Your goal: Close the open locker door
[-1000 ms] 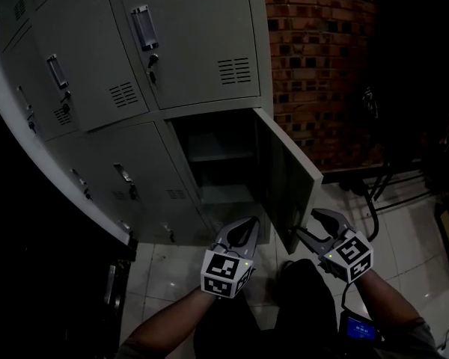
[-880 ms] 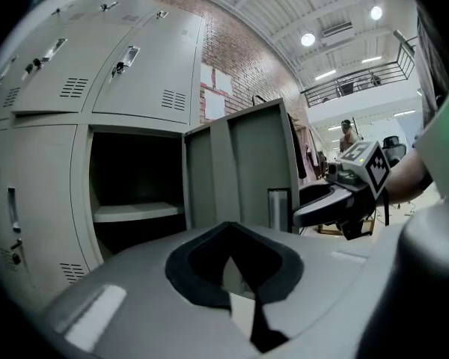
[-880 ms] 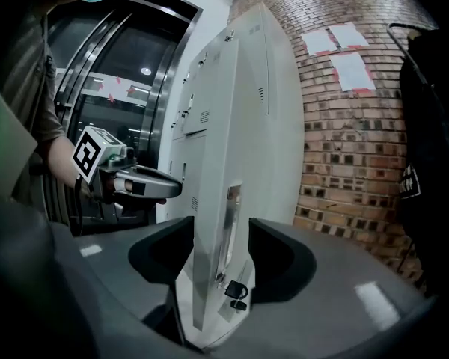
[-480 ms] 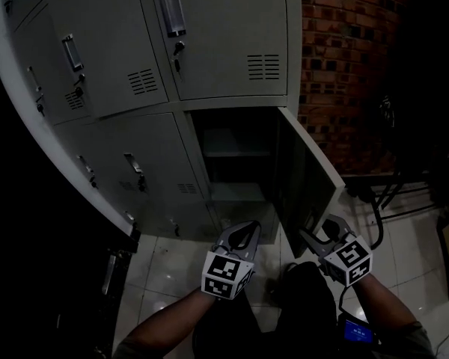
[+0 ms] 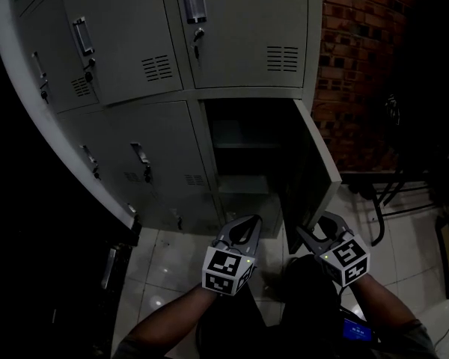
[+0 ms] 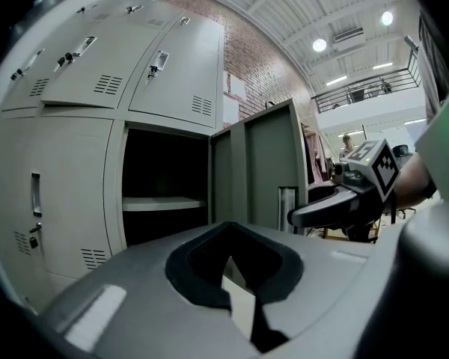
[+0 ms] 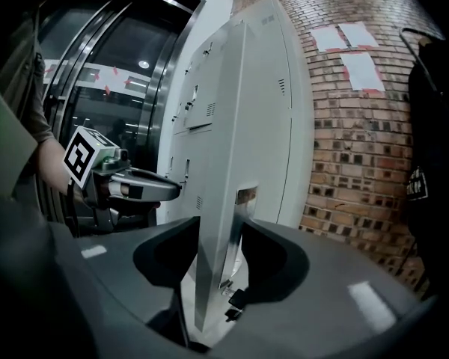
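The grey locker bank fills the head view. Its lower right door [image 5: 313, 172] stands open, swung out to the right, with a dark compartment and a shelf [image 5: 243, 144] behind it. My right gripper [image 5: 316, 227] is at the door's lower free edge. In the right gripper view the door edge [image 7: 213, 223] runs between the jaws; they have just been closing and both pads [image 7: 176, 253] rest against the panel. My left gripper [image 5: 248, 225] hangs shut and holds nothing, left of the door, in front of the opening. It also shows from its own camera [image 6: 230, 230].
The closed lockers [image 5: 127, 43] above and to the left have handles and vents. A brick wall [image 5: 359, 66] stands right of the bank. Dark metal chair legs [image 5: 389, 189] are on the pale tiled floor [image 5: 168, 264] at the right.
Both grippers have moved toward the lockers. The right gripper's jaws, wide open near the door's lower corner before, have narrowed around the door edge. The door stands at about the same angle.
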A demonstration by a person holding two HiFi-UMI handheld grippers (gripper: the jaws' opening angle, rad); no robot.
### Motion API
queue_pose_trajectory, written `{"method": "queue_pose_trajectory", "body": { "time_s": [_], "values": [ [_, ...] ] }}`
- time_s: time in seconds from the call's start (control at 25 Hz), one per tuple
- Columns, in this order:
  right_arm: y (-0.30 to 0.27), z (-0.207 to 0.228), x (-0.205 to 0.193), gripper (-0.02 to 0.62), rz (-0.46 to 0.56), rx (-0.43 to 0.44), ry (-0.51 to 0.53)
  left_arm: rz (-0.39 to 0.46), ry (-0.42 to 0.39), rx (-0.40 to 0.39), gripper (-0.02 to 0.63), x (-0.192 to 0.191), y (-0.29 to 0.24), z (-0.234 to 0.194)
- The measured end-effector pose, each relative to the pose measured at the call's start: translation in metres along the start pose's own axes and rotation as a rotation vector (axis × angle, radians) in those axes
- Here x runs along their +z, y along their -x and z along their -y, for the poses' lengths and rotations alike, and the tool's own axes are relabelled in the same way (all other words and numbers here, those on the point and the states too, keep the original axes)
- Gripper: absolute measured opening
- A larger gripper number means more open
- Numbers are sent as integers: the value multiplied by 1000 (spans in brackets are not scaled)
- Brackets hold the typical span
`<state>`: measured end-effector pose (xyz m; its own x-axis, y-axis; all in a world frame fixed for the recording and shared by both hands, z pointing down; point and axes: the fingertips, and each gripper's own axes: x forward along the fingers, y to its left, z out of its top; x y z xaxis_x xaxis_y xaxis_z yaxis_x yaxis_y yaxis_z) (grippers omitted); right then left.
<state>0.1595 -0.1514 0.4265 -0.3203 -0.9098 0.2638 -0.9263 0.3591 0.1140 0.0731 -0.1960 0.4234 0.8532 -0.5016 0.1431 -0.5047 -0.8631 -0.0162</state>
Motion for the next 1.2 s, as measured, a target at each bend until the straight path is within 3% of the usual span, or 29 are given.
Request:
{"method": "queue_pose_trajectory", "body": {
  "time_s": [0.48,1.04,1.12,1.2],
  "values": [
    [-52,-54,21,190,-29,76,72,37,27,64,3,3,30,-42],
    [-132,-82,44,189,-38,139,113,23,26,166,2,-7,51,-100],
    [-144,-86,47,150,-40,149,143,19,28,180,2,-8,53,-109],
    [-158,-88,51,153,-41,147,160,16,29,195,3,-9,54,-119]
  ]
}}
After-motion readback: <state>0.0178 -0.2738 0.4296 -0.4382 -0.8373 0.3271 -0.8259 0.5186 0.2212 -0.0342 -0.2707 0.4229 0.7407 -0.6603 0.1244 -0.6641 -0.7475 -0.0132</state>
